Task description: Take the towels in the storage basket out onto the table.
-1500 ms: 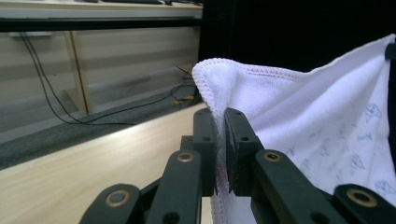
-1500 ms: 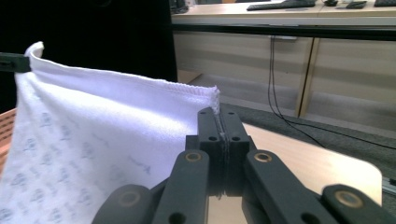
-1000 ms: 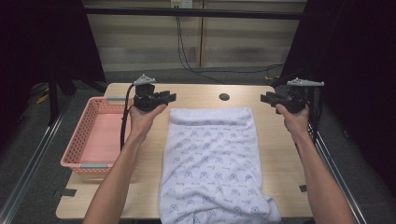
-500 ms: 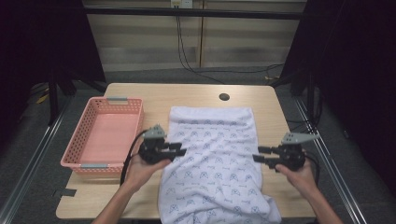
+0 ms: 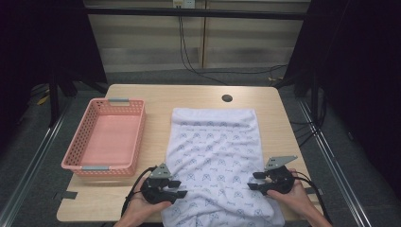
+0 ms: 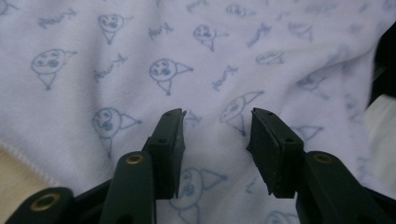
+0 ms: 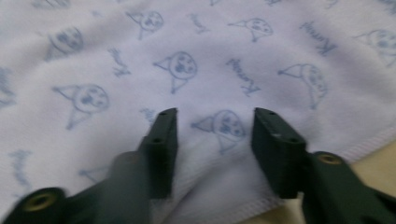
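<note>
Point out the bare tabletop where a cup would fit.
Free: the strip behind the towel around the round hole, and the near left corner in front of the pink basket. Crowded: the towel's near end, flanked by both tools.

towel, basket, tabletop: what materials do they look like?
Towel: soft woven cloth, likely cotton terry; matte, wrinkled, stitched hem, printed blue figures. Basket: pink moulded plastic by its lattice walls, grey handle pieces. Table: pale wood-look top, probably laminate; smooth, faint sheen, round cable hole.
</note>
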The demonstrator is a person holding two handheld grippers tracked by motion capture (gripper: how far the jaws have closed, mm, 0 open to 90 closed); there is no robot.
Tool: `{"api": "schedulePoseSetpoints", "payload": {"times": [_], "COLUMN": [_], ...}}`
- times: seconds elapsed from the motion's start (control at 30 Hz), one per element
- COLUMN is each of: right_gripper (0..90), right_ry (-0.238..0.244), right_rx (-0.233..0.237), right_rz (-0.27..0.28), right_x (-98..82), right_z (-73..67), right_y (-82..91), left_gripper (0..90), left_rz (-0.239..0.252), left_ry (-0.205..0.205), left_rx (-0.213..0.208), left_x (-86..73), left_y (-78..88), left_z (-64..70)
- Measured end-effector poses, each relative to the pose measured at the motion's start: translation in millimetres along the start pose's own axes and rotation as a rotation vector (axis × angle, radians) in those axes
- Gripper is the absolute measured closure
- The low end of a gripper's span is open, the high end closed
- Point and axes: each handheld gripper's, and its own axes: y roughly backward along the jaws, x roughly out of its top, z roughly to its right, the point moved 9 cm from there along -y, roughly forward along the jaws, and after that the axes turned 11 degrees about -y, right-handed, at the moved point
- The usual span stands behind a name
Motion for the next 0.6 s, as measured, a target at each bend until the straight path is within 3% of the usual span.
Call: {"api": "schedulePoseSetpoints", "payload": {"times": [0.03, 0.07, 0.2, 0.43, 0.5, 0.53, 0.6], "right_gripper": [61.8, 68.4, 83.0, 85.5, 85.3, 85.1, 84.6], "right_ry": [0.033, 0.030, 0.000, 0.062, 0.076, 0.088, 0.082], "right_rx": [-0.042, -0.046, -0.009, 0.070, 0.088, 0.097, 0.106], "right_rz": [-0.003, -0.009, -0.033, -0.120, -0.151, -0.155, -0.149], "right_x": [-0.7, -2.0, -14.0, -38.3, -41.4, -41.9, -42.5], "right_z": [1.6, 1.7, -3.7, -35.4, -42.1, -43.7, -46.1], "right_y": [0.8, 2.4, 11.4, 24.0, 25.6, 25.7, 26.1], "left_gripper": [57.3, 62.9, 83.3, 86.4, 86.5, 86.5, 86.5], "left_rz": [-0.018, -0.018, -0.026, -0.063, -0.075, -0.080, -0.078], "left_ry": [-0.023, -0.027, -0.034, -0.056, -0.064, -0.062, -0.059], "left_rx": [0.035, 0.039, -0.002, -0.064, -0.104, -0.103, -0.140], "left_x": [-1.3, -1.7, -10.5, -18.4, -21.1, -22.3, -26.7], "left_y": [-1.8, -1.4, 6.3, 13.8, 15.9, 17.4, 21.2], "left_z": [-1.6, -1.7, 5.4, 30.4, 41.4, 43.6, 51.9]}}
